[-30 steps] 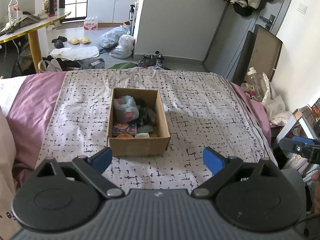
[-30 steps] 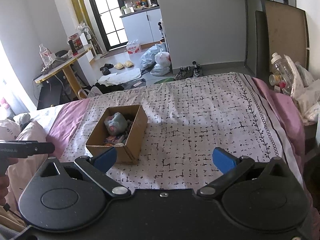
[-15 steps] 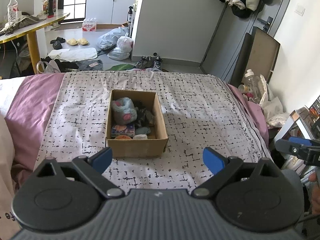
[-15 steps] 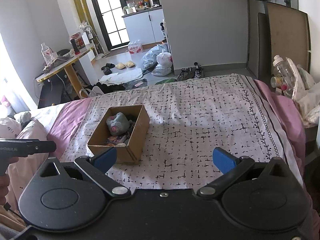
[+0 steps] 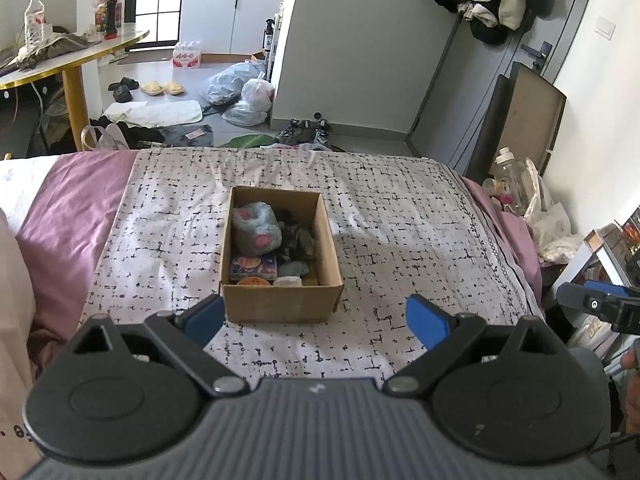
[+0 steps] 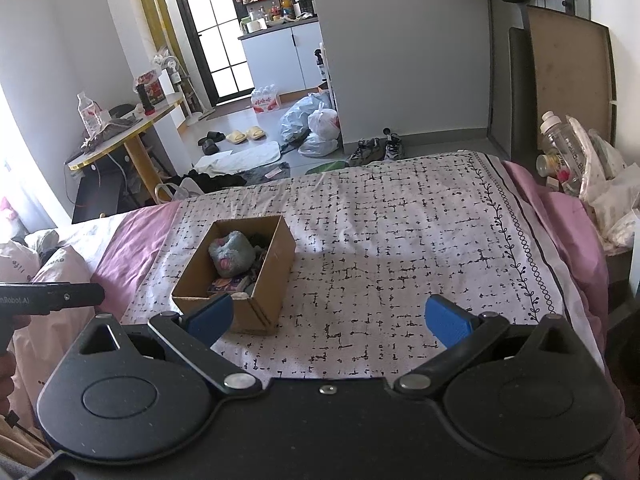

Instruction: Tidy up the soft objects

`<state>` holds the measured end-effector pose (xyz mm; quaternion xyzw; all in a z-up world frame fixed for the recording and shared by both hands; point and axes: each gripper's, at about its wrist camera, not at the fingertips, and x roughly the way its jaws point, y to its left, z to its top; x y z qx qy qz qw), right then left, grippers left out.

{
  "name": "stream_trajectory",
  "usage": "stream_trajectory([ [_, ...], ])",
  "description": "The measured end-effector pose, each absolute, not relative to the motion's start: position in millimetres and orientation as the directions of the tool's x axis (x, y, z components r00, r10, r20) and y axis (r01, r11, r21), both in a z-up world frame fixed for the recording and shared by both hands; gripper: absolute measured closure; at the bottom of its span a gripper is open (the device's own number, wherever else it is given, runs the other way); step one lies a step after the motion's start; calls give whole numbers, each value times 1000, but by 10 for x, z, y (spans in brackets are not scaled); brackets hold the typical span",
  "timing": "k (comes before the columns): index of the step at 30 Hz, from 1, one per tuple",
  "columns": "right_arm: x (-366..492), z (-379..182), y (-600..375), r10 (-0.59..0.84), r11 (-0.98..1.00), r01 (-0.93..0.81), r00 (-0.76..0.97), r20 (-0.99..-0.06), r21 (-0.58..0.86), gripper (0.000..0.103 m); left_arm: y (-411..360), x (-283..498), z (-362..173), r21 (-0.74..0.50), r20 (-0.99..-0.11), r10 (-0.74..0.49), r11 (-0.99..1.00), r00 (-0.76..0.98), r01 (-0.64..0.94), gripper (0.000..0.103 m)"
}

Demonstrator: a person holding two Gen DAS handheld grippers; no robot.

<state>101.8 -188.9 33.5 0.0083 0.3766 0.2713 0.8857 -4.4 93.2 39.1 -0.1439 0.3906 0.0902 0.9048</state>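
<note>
Both tongs wide open, empty, L tongs [image 5: 314,318] above box [image 5: 280,304], R tongs [image 6: 328,318]

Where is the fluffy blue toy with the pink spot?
The fluffy blue toy lies inside the cardboard box on the bed, at its far left end, beside dark cloth, beyond the colourful packet.

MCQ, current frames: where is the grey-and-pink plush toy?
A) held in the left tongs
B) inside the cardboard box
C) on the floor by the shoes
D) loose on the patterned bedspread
B: the plush toy lies inside the open cardboard box on the bedspread, at its far end; the left tongs and right tongs are both open and hold nothing.
</note>
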Motion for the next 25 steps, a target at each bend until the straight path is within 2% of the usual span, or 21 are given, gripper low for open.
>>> stream_trajectory([
  [25, 1053, 190, -1873, 489, 853, -466, 551, -677, 237, 0, 916, -4, 349, -192, -735, 43, 944, 677, -269, 7],
])
